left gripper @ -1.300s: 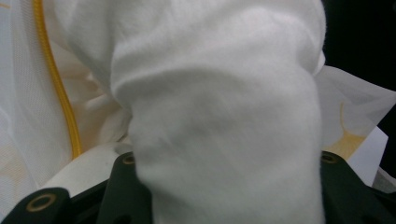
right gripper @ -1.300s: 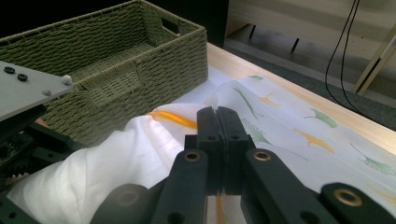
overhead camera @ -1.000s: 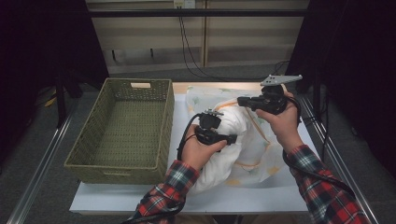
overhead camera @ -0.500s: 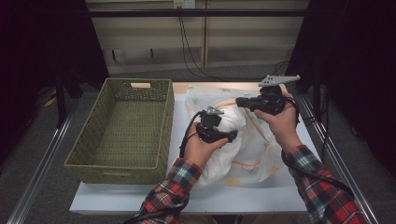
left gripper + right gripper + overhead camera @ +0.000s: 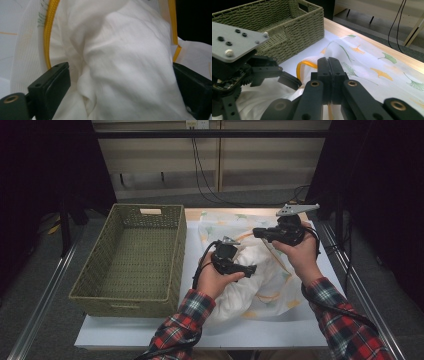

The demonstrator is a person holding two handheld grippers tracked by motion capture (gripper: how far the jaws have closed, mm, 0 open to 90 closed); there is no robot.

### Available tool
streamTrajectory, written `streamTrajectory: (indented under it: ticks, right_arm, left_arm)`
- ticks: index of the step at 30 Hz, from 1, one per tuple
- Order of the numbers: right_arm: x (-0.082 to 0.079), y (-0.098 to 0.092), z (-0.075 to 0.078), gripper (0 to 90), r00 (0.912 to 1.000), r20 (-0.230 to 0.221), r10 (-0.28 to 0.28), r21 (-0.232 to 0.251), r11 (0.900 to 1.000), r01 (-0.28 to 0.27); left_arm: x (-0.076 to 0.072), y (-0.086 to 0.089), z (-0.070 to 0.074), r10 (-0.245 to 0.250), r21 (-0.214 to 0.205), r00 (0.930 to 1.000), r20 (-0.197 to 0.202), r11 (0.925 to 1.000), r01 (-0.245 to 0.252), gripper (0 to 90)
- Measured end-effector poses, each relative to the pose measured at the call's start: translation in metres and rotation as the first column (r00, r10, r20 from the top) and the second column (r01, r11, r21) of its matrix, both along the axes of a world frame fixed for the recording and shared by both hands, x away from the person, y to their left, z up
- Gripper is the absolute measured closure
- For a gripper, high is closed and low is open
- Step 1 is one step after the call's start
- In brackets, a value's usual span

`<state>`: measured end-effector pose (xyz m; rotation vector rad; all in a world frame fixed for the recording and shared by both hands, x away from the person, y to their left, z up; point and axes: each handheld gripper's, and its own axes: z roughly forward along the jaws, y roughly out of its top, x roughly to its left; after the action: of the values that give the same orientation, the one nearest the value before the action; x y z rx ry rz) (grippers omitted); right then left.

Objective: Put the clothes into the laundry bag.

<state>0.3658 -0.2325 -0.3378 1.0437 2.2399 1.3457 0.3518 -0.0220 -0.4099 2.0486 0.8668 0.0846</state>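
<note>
A sheer mesh bag (image 5: 280, 285) with yellow trim and a leaf print lies on the table, with a bulging white cloth (image 5: 235, 292) inside it. My left gripper (image 5: 250, 268) is over the bundle. Its jaws have just been opening and now stand wide on either side of the white cloth (image 5: 125, 62), which swells between them unpinched; left gripper (image 5: 120, 85). My right gripper (image 5: 256, 232) is shut on the bag's yellow-trimmed edge (image 5: 305, 64) and holds it up; its jaws meet flat, right gripper (image 5: 329, 62). The left gripper's jaw (image 5: 287, 80) lies just beside it.
A green woven basket (image 5: 130, 295) with nothing in it stands on the left of the white table (image 5: 150, 332), close to the bag; its corner (image 5: 312, 15) is near the right gripper. Cables hang behind the table's far wooden edge (image 5: 342, 30).
The left gripper's jaws have spread apart and let go of the white cloth. The right gripper has stayed shut in the same place, holding the bag's edge.
</note>
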Motion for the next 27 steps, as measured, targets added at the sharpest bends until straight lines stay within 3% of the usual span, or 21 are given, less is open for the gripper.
streamTrajectory:
  ticks: [2,5,9,19,21,24,27]
  right_arm:
    - [0.0,0.0,-0.001,89.4,1.0,-0.001,0.001,-0.001,1.0,-0.001]
    - [0.001,-0.001,-0.001,89.4,1.0,-0.001,-0.005,-0.001,1.0,0.005]
    - [0.001,-0.001,-0.001,89.4,1.0,0.0,-0.008,-0.003,1.0,0.008]
    - [0.002,-0.002,0.005,89.4,0.9998,0.006,-0.017,-0.005,0.9998,0.017]
    - [0.003,-0.002,0.006,89.4,0.9998,0.008,-0.016,0.0,0.9999,0.016]
    - [0.002,-0.002,0.007,89.4,0.9998,0.006,-0.017,0.006,0.9998,0.017]
    - [0.002,-0.003,0.007,89.4,0.9998,0.008,-0.018,0.001,0.9998,0.018]
  left_arm:
    - [-0.003,0.001,0.001,-0.011,0.012,0.9999,0.0,0.9999,0.011,4.7]
    - [-0.008,0.002,0.002,-0.018,0.046,0.9993,0.031,0.9988,0.017,2.2]
    - [-0.015,0.003,0.003,-0.044,0.075,0.9984,0.035,0.9963,0.041,1.9]
    - [-0.018,0.003,-0.014,-0.048,0.087,0.9988,0.008,0.9951,0.047,1.7]
    - [-0.018,0.002,-0.017,-0.044,0.085,0.999,-0.01,0.9954,0.044,3.4]
    - [-0.019,0.0,-0.019,-0.046,0.097,0.9989,-0.007,0.9943,0.046,7.0]
    - [-0.021,-0.002,-0.021,-0.056,0.095,0.9983,-0.02,0.9938,0.057,15.4]
